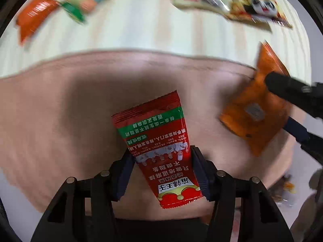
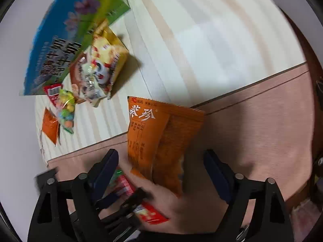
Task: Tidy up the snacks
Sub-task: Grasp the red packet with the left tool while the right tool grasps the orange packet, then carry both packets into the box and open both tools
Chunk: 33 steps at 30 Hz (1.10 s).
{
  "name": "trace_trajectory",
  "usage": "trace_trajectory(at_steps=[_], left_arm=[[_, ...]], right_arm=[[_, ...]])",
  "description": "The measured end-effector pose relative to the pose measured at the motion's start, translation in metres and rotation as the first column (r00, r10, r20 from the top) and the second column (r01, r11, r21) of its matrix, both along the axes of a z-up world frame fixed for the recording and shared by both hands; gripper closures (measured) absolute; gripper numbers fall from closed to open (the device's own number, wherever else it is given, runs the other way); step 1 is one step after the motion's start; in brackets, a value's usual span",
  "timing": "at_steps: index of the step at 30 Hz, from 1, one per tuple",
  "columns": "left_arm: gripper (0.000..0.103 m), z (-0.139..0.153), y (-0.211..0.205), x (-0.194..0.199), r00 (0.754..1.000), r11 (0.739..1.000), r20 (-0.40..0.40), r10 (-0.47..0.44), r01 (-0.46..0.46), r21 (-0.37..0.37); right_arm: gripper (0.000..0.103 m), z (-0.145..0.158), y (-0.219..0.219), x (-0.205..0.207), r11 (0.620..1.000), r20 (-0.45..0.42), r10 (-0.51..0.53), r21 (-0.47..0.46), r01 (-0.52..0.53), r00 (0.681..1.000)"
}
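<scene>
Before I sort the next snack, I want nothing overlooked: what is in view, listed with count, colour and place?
Red packet: one, red with a green band, on the pink mat between the left tool's pads.
Orange packet: one, orange, on the mat between the right tool's open pads.
Snack pile: several, mixed colours, on the striped cloth; blurred.
Small orange packet: one, at the pile's edge.
Blue-green box: one, behind the pile.
Pink mat: one, over the cloth.
Striped cloth: one, cream.
Left tool: black, pads against the red packet's sides.
Right tool: black, open.
</scene>
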<state>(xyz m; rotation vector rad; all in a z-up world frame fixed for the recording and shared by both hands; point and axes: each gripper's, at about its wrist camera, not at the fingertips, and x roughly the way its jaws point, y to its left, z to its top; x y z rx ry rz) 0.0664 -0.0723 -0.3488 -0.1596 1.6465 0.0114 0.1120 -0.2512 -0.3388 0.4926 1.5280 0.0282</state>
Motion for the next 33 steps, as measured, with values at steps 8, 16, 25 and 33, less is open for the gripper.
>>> trace_trajectory(at_steps=[8,16,25,33], left_arm=[[0.049,0.005,0.057,0.020,0.999,0.998,0.039,0.036,-0.038,0.045],[0.049,0.013,0.056,0.044,0.995,0.999,0.090,-0.053,0.053,-0.008],[0.039,-0.006,0.080,0.038,0.996,0.978,-0.025,0.083,-0.086,-0.189],[0.053,-0.010,0.076,0.026,0.997,0.993,0.040,0.063,-0.059,-0.099]], right_arm=[[0.044,-0.003,0.061,0.003,0.946,0.026,0.281,-0.174,-0.273,0.959],[0.045,-0.005,0.106,-0.019,0.846,-0.045,0.469,-0.266,-0.463,0.882],[0.020,-0.008,0.084,-0.028,0.972,-0.061,0.188,-0.133,-0.195,0.980],[0.035,-0.018,0.077,-0.033,0.975,-0.051,0.101,-0.193,-0.109,0.994]])
